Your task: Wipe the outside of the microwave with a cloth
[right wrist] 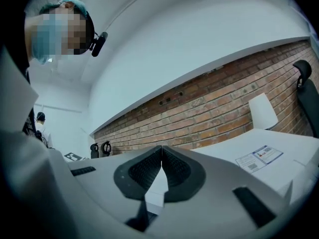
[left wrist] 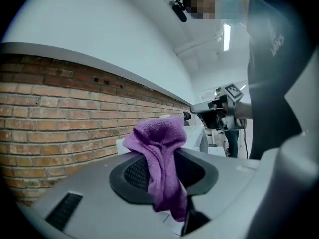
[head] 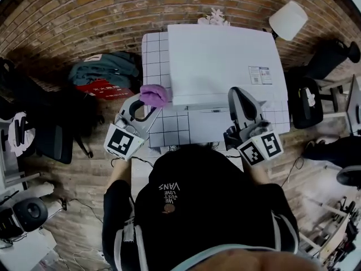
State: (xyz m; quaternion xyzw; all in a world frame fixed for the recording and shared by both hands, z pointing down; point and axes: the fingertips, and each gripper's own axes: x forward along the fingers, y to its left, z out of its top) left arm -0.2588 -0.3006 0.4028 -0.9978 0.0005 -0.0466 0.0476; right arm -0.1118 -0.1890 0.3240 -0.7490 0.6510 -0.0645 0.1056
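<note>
The white microwave point(head: 223, 61) stands on a white gridded table point(head: 155, 66) against the brick wall; its top with a label shows in the right gripper view point(right wrist: 269, 158). A purple cloth point(head: 153, 95) is bunched in my left gripper point(head: 148, 101), just off the microwave's front left corner. In the left gripper view the cloth point(left wrist: 162, 158) hangs between the shut jaws of the left gripper point(left wrist: 164, 171). My right gripper point(head: 240, 97) hovers over the microwave's front right edge, tips pressed together, holding nothing point(right wrist: 161, 171).
A white lamp shade point(head: 288, 19) and a small pale plant point(head: 213, 17) stand behind the microwave. Grey-green and red bags point(head: 104, 75) lie on the floor to the left; black office chairs point(head: 316, 89) stand to the right. The person's dark torso point(head: 208, 208) fills the near side.
</note>
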